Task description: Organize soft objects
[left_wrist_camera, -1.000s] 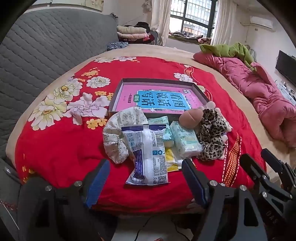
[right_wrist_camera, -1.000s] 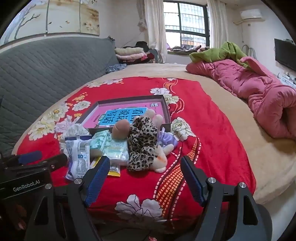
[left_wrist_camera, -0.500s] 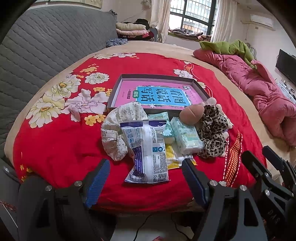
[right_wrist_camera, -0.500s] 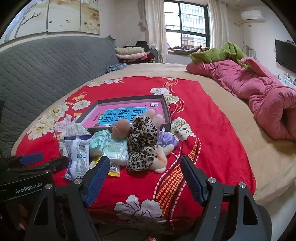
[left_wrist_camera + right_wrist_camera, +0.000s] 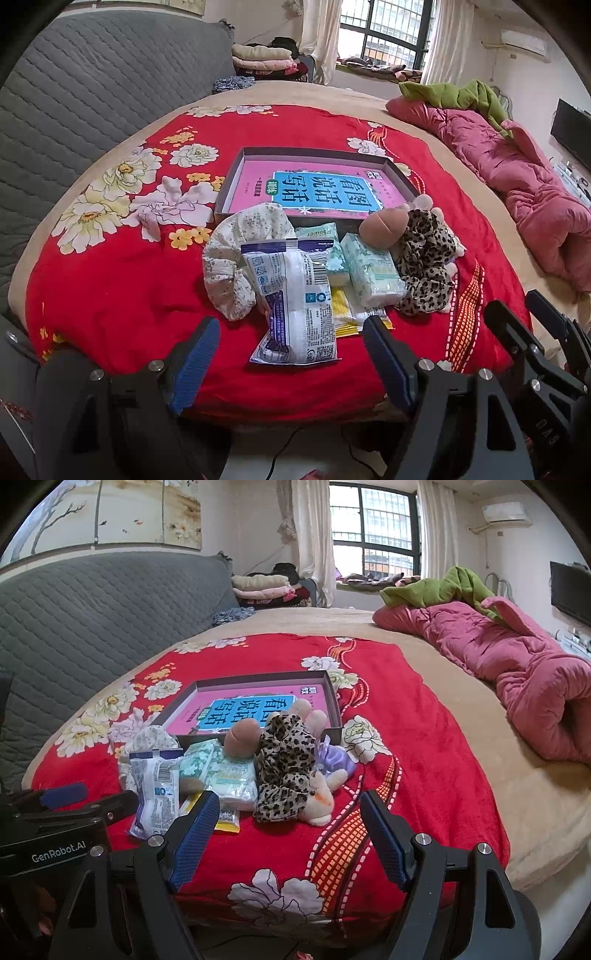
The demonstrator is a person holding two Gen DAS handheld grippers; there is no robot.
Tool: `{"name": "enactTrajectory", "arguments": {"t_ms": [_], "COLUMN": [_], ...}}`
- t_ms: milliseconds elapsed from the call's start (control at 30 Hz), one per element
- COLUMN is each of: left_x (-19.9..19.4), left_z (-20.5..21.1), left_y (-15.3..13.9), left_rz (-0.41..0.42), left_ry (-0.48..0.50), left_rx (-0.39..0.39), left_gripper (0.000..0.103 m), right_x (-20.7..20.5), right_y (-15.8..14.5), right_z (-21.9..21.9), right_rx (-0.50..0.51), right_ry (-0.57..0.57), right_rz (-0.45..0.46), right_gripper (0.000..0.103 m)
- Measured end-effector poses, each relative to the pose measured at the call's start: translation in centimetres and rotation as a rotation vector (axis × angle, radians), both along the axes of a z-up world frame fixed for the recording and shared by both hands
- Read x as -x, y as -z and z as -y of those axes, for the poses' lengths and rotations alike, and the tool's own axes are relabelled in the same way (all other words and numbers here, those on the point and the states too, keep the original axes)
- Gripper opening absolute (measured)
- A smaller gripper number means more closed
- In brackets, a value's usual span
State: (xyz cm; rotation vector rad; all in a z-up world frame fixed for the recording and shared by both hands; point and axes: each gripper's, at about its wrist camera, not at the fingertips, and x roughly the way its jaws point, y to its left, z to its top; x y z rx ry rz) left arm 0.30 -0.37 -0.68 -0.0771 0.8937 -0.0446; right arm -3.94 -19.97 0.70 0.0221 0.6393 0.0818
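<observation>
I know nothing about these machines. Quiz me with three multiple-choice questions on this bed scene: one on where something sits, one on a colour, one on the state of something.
1. Where does the leopard-print plush toy lie?
A. inside the shallow box
B. on the red blanket, just in front of the box
C. on the pink quilt

2. What colour is the rolled quilt at the bed's right?
A. pink
B. blue
C. white

3. How do the left claw and right claw stand?
A. both open and empty
B. both shut
C. one holding a packet

Answers:
1 B: the toy rests on the red blanket, against the near edge of the shallow box.
2 A: it is plainly pink.
3 A: a wide gap shows between each pair of blue pads.
</observation>
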Motion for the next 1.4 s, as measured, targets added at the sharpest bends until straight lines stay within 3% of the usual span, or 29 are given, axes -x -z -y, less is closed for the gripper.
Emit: {"name": "enactTrajectory", "arguments": {"t_ms": [1400], "left_x": [-0.28], "left_z": [-0.68], "left_y": [0.46], "left_rz": [-0.024], "left_ry": [-0.013], "left_rx": [0.031], "left_gripper": [0.079], "right_x": [-0.24], "right_y": [0.19], "right_z": [0.58], "right_rx": [-0.020], "right_ry": [0.011], "right_rz": [-0.010], "right_gripper": [0.079]}}
